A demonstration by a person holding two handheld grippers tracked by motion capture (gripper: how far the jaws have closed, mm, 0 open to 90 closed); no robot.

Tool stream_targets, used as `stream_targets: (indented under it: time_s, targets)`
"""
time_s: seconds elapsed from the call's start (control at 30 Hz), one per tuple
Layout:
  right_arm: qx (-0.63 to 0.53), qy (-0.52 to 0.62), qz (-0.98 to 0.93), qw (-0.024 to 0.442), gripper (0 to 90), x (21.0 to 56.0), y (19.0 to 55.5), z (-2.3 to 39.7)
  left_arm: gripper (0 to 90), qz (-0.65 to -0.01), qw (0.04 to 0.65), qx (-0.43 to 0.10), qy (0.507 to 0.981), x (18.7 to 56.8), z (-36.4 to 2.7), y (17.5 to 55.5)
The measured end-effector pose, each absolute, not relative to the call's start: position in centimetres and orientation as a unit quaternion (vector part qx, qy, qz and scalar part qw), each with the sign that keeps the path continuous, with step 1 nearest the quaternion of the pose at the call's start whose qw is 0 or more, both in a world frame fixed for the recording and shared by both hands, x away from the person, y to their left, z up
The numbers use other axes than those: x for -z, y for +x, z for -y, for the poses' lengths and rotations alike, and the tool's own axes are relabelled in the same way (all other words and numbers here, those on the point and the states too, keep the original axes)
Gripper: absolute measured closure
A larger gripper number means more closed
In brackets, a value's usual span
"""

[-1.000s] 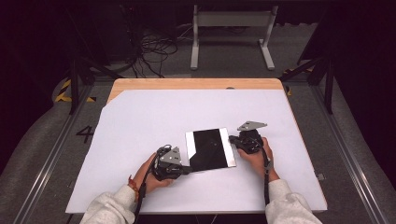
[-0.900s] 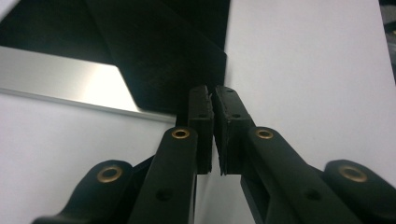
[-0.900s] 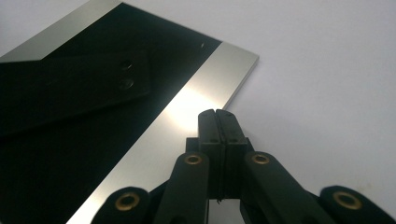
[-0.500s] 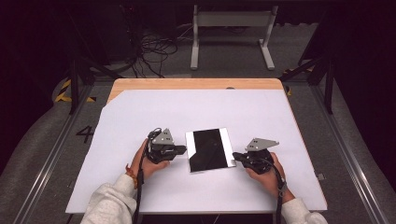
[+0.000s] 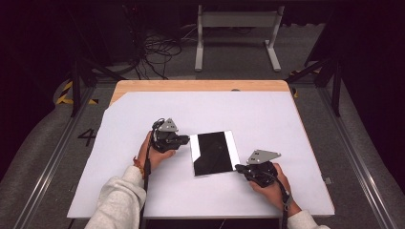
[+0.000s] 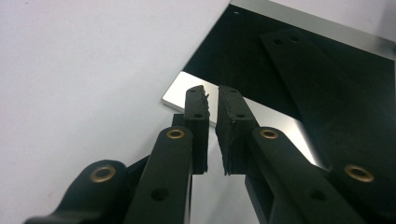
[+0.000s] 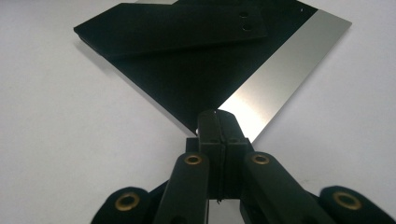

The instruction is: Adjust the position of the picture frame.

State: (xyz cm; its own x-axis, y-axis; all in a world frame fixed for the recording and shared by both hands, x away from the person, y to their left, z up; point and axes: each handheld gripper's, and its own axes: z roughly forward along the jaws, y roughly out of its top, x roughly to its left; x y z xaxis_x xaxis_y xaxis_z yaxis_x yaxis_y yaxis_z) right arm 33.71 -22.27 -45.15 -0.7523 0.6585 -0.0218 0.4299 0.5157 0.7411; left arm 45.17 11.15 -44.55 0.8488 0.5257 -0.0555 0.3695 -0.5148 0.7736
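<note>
2 tools work on 1 flat panel [image 5: 214, 153], a black sheet with a bright silver strip down each long side, which lies flat near the middle of the white-covered table [image 5: 286, 119].

Left tool [image 5: 181, 140]: it sits at the panel's left edge, near the far corner. In the left gripper view its tips [image 6: 212, 100] stand a narrow gap apart over the silver strip near a corner [image 6: 187, 91], and nothing is pinched between them. The jaws have just been easing apart, so this side has no hold on the panel.

Right tool [image 5: 240, 168]: it sits at the panel's near right corner. In the right gripper view its jaws are pressed fully together, tip [image 7: 217, 116] against the point where black face and silver strip [image 7: 285, 74] meet. Whether the corner is nipped or merely touched cannot be told; the pads meet with no visible gap.

Judgement: placement at 2 diagonally opposite corners suits squaring or sliding a thin sheet that offers no edge to lift. A closed tip serves as a pusher. Risk: the glossy face may let the tips skid.
</note>
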Motion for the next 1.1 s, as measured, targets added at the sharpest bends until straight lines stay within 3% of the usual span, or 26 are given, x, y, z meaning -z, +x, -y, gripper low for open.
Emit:
stream_targets:
  time_s: [0.43, 0.67, 1.1]
  targets:
    - [-0.373, 0.319, -0.858, 0.153, 90.0, 45.7, 32.2, 23.0, 82.6, -0.276, 0.401, -0.106, 0.867, 45.5, -10.0, 47.5]
    - [-0.381, 0.325, -0.852, 0.151, 90.0, 45.9, 32.1, 23.2, 81.5, -0.284, 0.388, -0.139, 0.866, 46.1, -9.6, 48.1]
    - [-0.379, 0.323, -0.852, 0.161, 90.0, 45.9, 31.8, 23.2, 81.4, -0.282, 0.404, -0.142, 0.859, 46.0, -9.7, 48.3]
